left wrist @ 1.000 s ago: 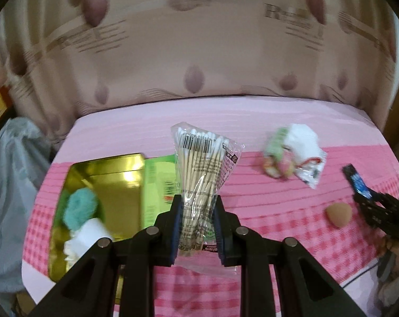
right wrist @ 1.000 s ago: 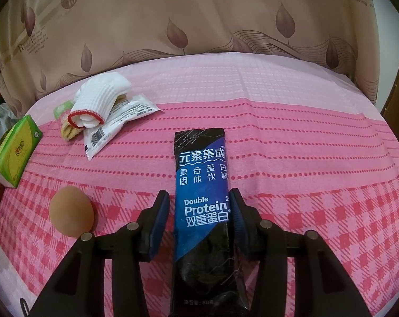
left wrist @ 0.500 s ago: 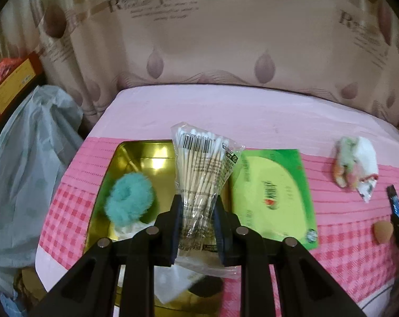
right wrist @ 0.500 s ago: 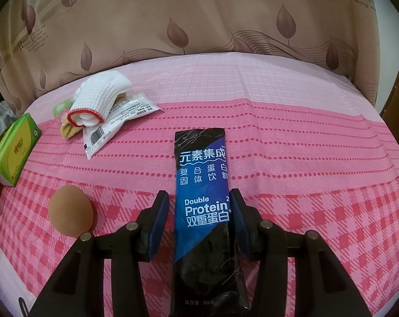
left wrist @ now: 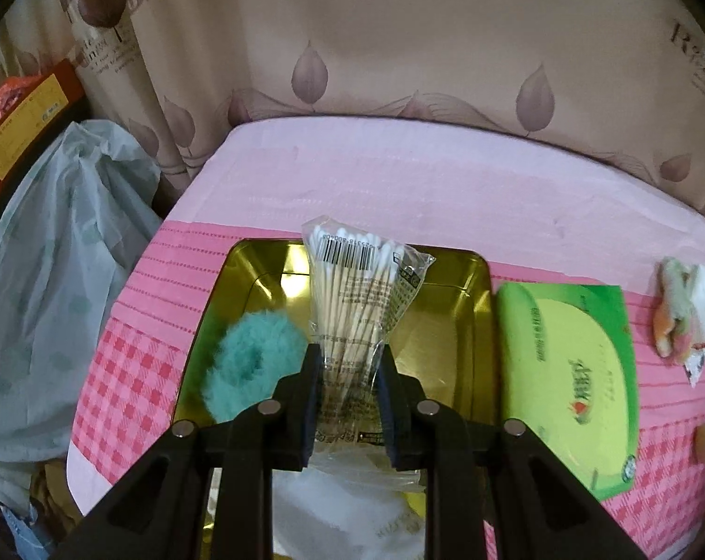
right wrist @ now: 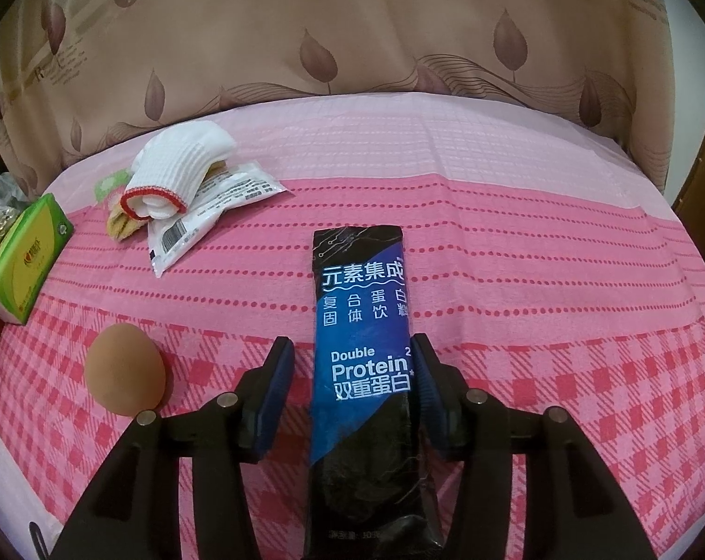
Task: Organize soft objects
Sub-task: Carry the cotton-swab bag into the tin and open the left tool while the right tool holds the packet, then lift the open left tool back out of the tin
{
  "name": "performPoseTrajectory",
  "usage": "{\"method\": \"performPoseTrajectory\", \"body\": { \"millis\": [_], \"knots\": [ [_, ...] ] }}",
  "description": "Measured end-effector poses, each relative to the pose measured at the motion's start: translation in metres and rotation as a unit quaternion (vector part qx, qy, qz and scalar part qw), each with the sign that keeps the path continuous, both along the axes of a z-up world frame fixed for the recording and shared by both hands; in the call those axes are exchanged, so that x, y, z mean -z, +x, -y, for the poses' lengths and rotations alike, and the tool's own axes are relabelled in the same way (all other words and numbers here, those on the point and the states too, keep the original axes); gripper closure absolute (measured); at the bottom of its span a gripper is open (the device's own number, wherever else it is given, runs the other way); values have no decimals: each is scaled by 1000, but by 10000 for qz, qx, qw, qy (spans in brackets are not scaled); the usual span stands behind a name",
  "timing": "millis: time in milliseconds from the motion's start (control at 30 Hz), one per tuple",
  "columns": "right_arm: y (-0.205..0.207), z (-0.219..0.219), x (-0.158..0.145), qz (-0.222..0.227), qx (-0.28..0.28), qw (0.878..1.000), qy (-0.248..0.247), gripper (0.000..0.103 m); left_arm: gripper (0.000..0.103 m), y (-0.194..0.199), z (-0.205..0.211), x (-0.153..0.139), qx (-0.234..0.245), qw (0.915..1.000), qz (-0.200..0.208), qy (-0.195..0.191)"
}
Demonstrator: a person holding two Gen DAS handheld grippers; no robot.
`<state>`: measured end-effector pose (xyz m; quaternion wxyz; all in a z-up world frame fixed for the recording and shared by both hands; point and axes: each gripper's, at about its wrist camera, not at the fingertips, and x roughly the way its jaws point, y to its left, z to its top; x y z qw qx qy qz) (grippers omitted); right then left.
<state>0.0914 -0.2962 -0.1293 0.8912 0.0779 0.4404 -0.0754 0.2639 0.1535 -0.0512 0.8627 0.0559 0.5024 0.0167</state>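
Altogether one cotton swab packet (left wrist: 352,308), one gold tray (left wrist: 445,317), one teal puff (left wrist: 254,359), one green tissue pack (left wrist: 571,373). Left gripper (left wrist: 347,373) pinches the packet above the tray, barcode end pointing away. Right gripper (right wrist: 352,382), jaws just parted, straddles one protein sachet (right wrist: 364,326) lying lengthwise on the cloth, left pad clear

Dim warm indoor light; glare on gold tray (left wrist: 473,326); fisheye bending, dark corners; slight blur leftward.
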Motion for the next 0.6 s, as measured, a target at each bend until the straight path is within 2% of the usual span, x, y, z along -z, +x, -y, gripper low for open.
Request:
{"method": "performPoseTrajectory", "body": {
  "millis": [300, 600],
  "knots": [
    [0, -1, 0, -13, -21, 10000, -32, 53, 79, 11, -5, 16, -13, 9998, -175, 27],
    [1, -1, 0, -23, -30, 10000, -46, 52, 71, 10, -9, 15, -32, 9997, -226, 70]
  ]
}}
